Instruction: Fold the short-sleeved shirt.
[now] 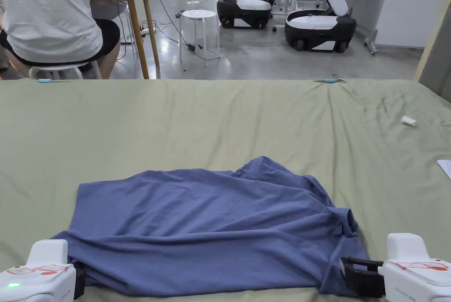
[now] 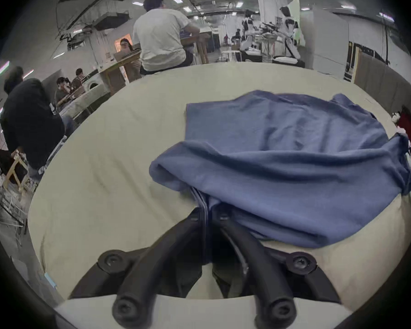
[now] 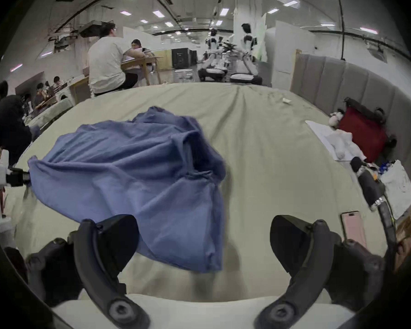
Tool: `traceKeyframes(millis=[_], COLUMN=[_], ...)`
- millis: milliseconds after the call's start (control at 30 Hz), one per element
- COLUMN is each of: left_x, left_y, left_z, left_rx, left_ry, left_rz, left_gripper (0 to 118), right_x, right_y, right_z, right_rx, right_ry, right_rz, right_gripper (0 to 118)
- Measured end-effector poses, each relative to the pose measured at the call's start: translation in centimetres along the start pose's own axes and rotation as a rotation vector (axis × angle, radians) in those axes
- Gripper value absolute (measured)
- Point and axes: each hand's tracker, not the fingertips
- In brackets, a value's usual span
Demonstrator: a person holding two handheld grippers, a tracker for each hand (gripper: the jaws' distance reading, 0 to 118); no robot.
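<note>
Busy workshop behind, person in a white top [image 1: 48, 12] on a stool at a wooden desk, parked wheeled robots [image 1: 319, 29] further back. Up front, big bed-like surface under an olive sheet [image 1: 220, 117].

Blue shirt [image 1: 211, 228] lying rumpled near the front edge of that sheet, long axis running left to right, spread flattish on its left half and bunched up toward its right end.

Going left to right across the shirt:

- Left gripper [image 2: 205, 212] right at the shirt's near-left corner, jaws pressed together and pinching a bit of hem between the tips. Also visible as a white body at the shirt's left end [image 3: 22, 180].
- Middle of the shirt draped in loose folds, a rolled lip of cloth just beyond the left jaws.
- Right gripper [image 3: 204, 241] at the shirt's near-right corner, jaws spread wide, nothing between the pads. Corner of cloth lying just ahead and between the open jaws, nearer the left one.

Best guess: right side needs to close on that near corner next, so both near corners can be lifted together and carried over.

Plenty of bare sheet beyond the shirt for a fold away from the front edge. Less room right of the shirt: phone [image 3: 354, 227], red bag [image 3: 363, 134] and other clutter sitting there. Small white scrap [image 1: 408, 121] far beyond the shirt's right end, well apart.
</note>
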Motion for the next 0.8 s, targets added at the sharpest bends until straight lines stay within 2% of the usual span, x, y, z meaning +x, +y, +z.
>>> traceKeyframes(millis=[67, 133, 167, 200, 233, 267, 300, 333, 600, 800], left_x=[0.1, 0.0, 0.0, 0.0, 0.0, -0.3, -0.4, -0.5, -2.1, -3.4], left_y=[0.4, 0.6, 0.6, 0.5, 0.3, 0.1, -0.2, -0.4, -0.3, -2.3], left_z=[0.6, 0.7, 0.6, 0.5, 0.4, 0.0, -0.1, -0.2, 4.3, 8.8], left_rx=[0.01, 0.015, 0.011, 0.003, -0.003, -0.014, -0.023, -0.031, 0.019, 0.033], left_ry=[0.0, -0.004, -0.004, -0.004, -0.008, -0.015, -0.018, -0.021, -0.035, -0.05], left_rz=[-0.005, -0.005, -0.008, -0.011, -0.012, -0.009, -0.006, -0.007, 0.003, -0.004], left_gripper=[2, 2, 2, 2, 2, 2, 2, 2, 2, 2], right_x=[-0.9, -1.4, -1.6, -2.5, -2.7, -2.8, -2.8, -2.6, -1.1, -1.4], right_y=[-0.1, -0.2, -0.3, 0.2, 0.0, 0.0, 0.0, 0.0, 1.6, 0.5], right_z=[-1.9, -3.4, -3.9, -3.1, -2.9, -2.4, -2.1, -2.0, 5.8, 12.2], right_rx=[-0.058, -0.089, -0.13, -0.166, -0.133, -0.118, -0.125, -0.116, -0.013, 0.01], right_ry=[-0.021, -0.008, -0.006, 0.005, -0.002, 0.034, 0.054, 0.031, 0.074, 0.033], right_rz=[0.042, 0.07, 0.08, 0.077, 0.068, 0.057, 0.04, 0.04, -0.014, 0.025], right_gripper=[105, 82, 75, 75, 53, 43, 26, 7, 7, 7])
